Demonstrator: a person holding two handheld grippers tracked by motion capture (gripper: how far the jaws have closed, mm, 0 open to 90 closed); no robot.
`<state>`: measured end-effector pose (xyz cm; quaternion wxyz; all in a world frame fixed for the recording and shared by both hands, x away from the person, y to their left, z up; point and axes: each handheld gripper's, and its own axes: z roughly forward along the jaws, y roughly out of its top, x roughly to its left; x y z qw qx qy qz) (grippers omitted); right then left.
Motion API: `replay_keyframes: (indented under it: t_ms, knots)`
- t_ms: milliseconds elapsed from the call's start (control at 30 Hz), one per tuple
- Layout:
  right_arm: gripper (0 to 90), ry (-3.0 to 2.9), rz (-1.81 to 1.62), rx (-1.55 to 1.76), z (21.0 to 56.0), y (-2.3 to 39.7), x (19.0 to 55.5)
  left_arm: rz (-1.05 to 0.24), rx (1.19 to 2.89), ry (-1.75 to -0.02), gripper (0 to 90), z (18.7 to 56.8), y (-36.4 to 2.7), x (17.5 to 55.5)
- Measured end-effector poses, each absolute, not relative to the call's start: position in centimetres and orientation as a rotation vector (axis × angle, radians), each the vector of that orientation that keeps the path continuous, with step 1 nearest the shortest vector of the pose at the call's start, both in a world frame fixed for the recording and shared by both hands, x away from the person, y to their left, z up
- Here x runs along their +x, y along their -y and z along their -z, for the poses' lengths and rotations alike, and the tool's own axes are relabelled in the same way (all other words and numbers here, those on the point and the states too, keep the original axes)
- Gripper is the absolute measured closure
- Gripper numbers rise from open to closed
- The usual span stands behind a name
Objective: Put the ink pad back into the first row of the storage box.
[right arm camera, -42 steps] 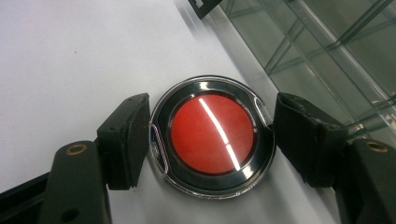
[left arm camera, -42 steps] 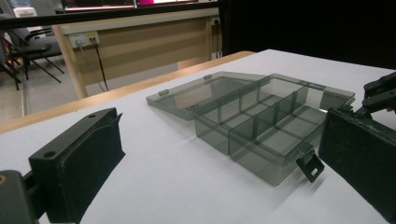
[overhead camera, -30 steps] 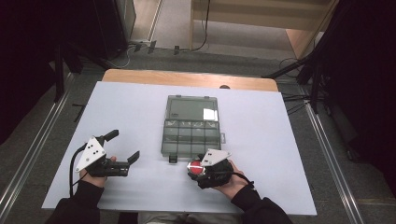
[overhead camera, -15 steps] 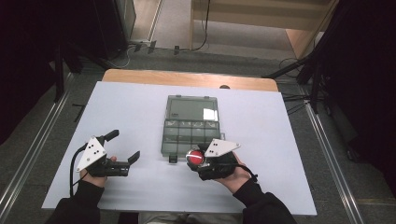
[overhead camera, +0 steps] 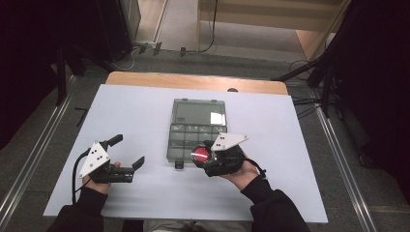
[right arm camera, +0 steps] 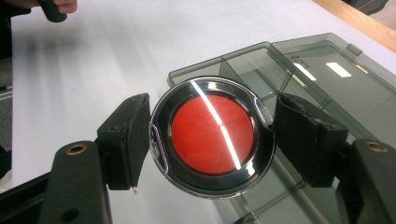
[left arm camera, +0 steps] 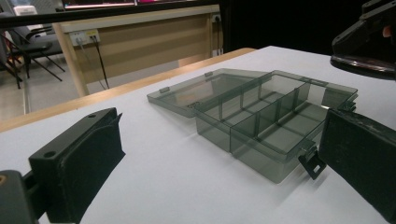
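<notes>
A clear grey compartment box (overhead camera: pixel 197 129) lies open in the middle of the white table, its lid (overhead camera: pixel 200 112) folded flat behind it. My right gripper (overhead camera: pixel 202 155) is shut on a round black case with a red centre (right arm camera: pixel 212 135), its pads pressing the rim on both sides. The round case (overhead camera: pixel 201 154) hangs just above the box's near right corner. My left gripper (overhead camera: pixel 126 152) rests at the near left, jaws wide apart with nothing between them. In the left gripper view the box (left arm camera: pixel 275 119) sits ahead with its latch (left arm camera: pixel 312 164) toward me.
The white sheet (overhead camera: pixel 140 116) covers the table, with a wooden strip (overhead camera: pixel 193 81) along the far edge. Dark stands and cables (overhead camera: pixel 309 72) ring the table on the floor. Bare white surface lies left of the box.
My right gripper has risen and shifted toward the box with the round case in it. The left gripper has stayed put.
</notes>
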<state>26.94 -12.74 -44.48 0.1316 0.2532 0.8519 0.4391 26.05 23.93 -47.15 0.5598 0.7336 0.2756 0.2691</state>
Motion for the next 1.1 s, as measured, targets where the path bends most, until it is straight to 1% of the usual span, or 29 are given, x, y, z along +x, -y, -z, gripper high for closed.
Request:
replay_keyframes:
  t_ms: [300,533,733,933,1100]
  knots:
    - [31.0,-2.510,-1.217,0.784,43.8,12.7,29.6,-0.639,1.733,-0.644,0.0,47.2,-23.9,25.9]
    - [31.0,-2.486,-1.222,0.818,41.6,13.0,31.6,-0.637,1.727,-0.643,0.0,47.1,-24.0,25.9]
    - [31.0,-2.470,-1.202,0.835,40.7,12.9,32.9,-0.636,1.727,-0.645,0.0,47.1,-23.9,25.9]
    - [31.0,-2.471,-1.172,0.888,41.1,12.8,34.6,-0.635,1.731,-0.645,0.0,47.2,-23.9,26.0]
    - [30.9,-2.490,-1.121,0.931,42.2,12.8,35.6,-0.636,1.729,-0.646,0.0,47.2,-23.9,26.0]
